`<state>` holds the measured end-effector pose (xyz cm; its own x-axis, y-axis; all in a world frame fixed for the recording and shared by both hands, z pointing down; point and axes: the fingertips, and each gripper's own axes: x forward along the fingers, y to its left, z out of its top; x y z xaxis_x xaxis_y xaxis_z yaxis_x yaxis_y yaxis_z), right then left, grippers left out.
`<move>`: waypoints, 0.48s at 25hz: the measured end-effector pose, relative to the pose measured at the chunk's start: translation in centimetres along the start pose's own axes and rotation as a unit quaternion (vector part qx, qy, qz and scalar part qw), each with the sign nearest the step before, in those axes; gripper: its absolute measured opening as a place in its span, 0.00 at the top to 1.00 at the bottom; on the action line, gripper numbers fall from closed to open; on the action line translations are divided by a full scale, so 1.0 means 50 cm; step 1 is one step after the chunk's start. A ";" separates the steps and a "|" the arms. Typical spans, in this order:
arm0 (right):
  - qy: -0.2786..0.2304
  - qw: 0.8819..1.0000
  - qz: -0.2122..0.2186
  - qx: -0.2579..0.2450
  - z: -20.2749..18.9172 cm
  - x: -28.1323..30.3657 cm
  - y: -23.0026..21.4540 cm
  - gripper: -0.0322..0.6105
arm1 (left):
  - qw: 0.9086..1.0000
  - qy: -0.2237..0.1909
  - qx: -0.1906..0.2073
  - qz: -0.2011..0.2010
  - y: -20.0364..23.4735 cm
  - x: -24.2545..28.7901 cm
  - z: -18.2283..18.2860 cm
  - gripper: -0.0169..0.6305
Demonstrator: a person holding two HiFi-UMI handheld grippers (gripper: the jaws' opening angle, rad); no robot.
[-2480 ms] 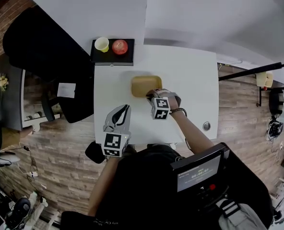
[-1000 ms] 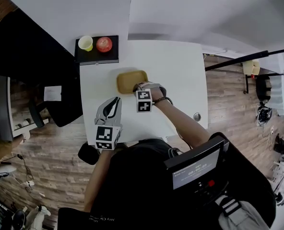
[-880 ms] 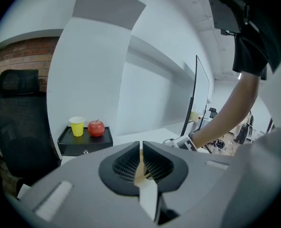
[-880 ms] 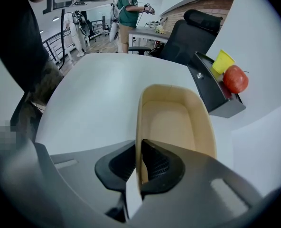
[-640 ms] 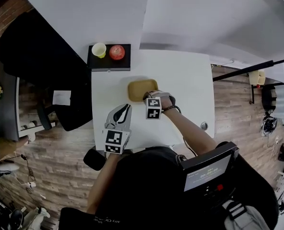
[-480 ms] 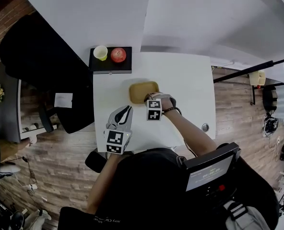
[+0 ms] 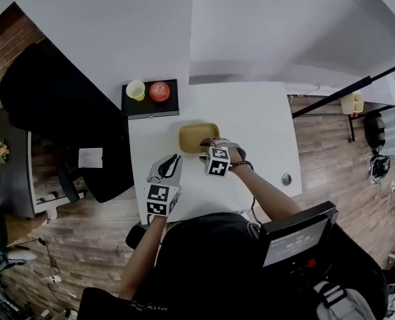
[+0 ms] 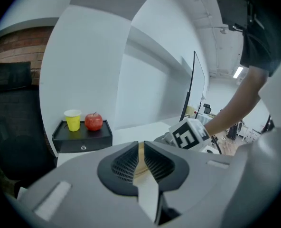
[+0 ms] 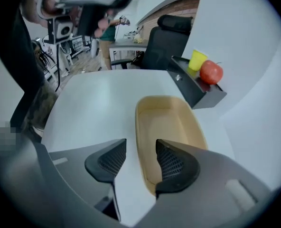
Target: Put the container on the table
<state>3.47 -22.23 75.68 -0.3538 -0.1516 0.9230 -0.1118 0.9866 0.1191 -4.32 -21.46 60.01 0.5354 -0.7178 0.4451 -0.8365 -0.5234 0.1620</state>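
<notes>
The tan oval container [image 7: 199, 136] lies flat on the white table [image 7: 254, 119]. In the right gripper view the container [image 9: 171, 122] sits close below. My right gripper [image 9: 140, 146] straddles its near left rim and its jaws are opening, the pads clear of the rim on both sides. In the head view the right gripper [image 7: 208, 147] is at the container's near right corner. My left gripper [image 7: 173, 160] hovers over the table to the container's near left. In its own view the left gripper [image 8: 139, 146] has jaws just opening, a thin slit with nothing between them.
A black shelf [image 7: 151, 103] at the table's far left corner carries a yellow cup [image 7: 135, 89] and a red apple [image 7: 159, 91]. A black office chair [image 7: 57, 112] stands left of the table. A small round fitting [image 7: 287, 178] sits near the table's right edge.
The container stays in the same spot on the table. Both grippers have kept their places beside it. The head view itself has swung a little.
</notes>
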 end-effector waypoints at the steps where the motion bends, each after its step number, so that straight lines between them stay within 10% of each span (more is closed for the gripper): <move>1: -0.020 1.000 -0.014 0.010 0.006 -0.016 -0.006 0.60 | 1.000 0.003 -0.006 0.000 0.011 0.006 -0.007 0.91; 6: -0.112 0.982 -0.105 0.110 -0.027 -0.107 -0.067 0.56 | 0.999 0.016 -0.030 -0.028 0.046 0.074 -0.042 0.83; 12: -0.142 0.966 -0.115 0.185 -0.131 -0.119 -0.085 0.40 | 0.992 0.022 0.053 -0.111 0.030 0.159 -0.102 0.53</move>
<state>12.13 -25.11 72.06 -0.5144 -0.4271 0.7437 -0.5234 0.8433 0.1223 -1.90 -25.62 68.30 0.6977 -0.5600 0.4469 -0.6803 -0.7135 0.1679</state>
